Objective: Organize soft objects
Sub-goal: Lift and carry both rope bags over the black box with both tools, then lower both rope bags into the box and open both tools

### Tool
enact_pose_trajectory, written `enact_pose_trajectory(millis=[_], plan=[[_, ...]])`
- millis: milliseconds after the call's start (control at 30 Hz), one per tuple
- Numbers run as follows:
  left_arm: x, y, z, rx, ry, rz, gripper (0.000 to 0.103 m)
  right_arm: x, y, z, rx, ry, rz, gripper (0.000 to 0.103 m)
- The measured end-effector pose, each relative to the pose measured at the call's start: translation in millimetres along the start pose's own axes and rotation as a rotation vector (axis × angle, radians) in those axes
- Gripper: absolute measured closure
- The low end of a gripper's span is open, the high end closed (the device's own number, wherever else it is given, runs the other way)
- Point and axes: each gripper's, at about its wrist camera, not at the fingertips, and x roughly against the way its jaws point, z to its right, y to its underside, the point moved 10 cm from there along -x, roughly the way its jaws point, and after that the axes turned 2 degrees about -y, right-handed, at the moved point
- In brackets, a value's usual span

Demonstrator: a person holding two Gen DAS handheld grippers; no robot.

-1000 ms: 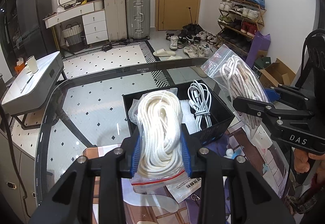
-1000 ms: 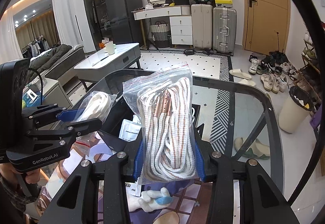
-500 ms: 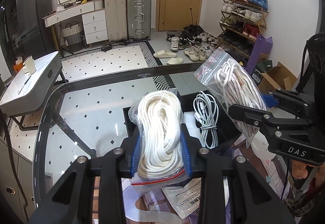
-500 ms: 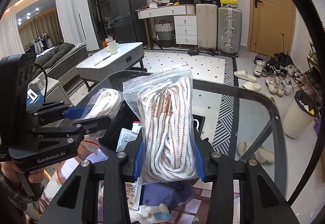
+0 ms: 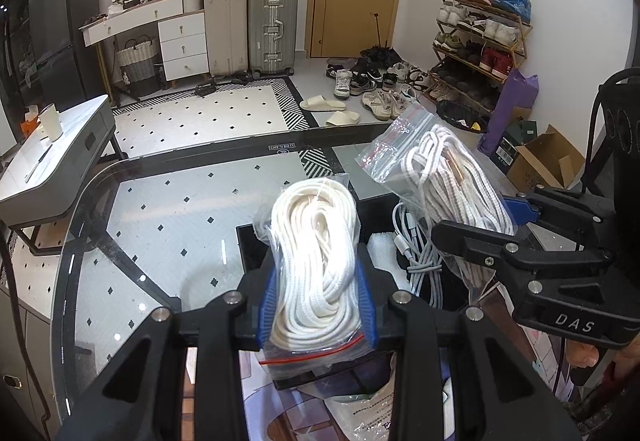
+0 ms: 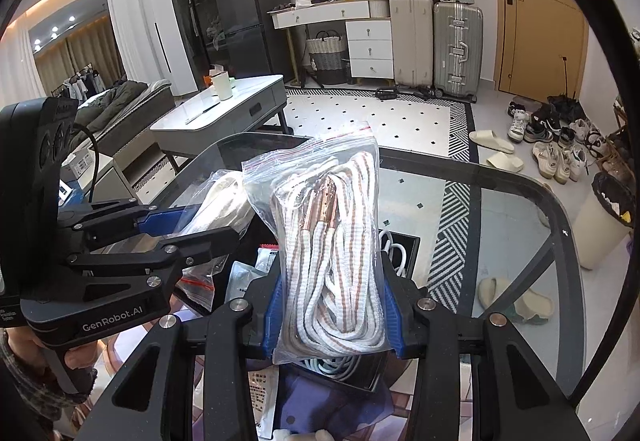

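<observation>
My left gripper (image 5: 318,305) is shut on a clear zip bag of plain white cord (image 5: 314,261), held upright just above the near edge of a black bin (image 5: 250,245). My right gripper (image 6: 332,305) is shut on a zip bag of white laces with copper tips (image 6: 330,253). That bag (image 5: 444,177) hangs over the bin's right side in the left wrist view, clamped in the right gripper (image 5: 496,233). From the right wrist view, the left gripper (image 6: 188,229) with its bag (image 6: 224,201) is at the left. A white cable (image 5: 416,265) lies inside the bin.
The bin stands on a glass table (image 5: 168,201) with a dark rim. Paper packets (image 5: 372,413) and a patterned cloth lie at the near edge. A hand (image 6: 78,357) grips the left tool. Beyond lie a grey side table (image 6: 224,117), suitcases and shoes.
Both grippers have drifted forward with their bags, and the black bin now sits lower and closer under them. The grips are unchanged.
</observation>
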Motion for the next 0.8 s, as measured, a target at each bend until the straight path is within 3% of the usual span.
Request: enact_pose_trajectory(millis=[800], plan=[[-35, 9, 11, -0.003, 0.024, -0.048, 0.069, -21, -8, -2, -0.005, -0.007, -0.049, 0.061]])
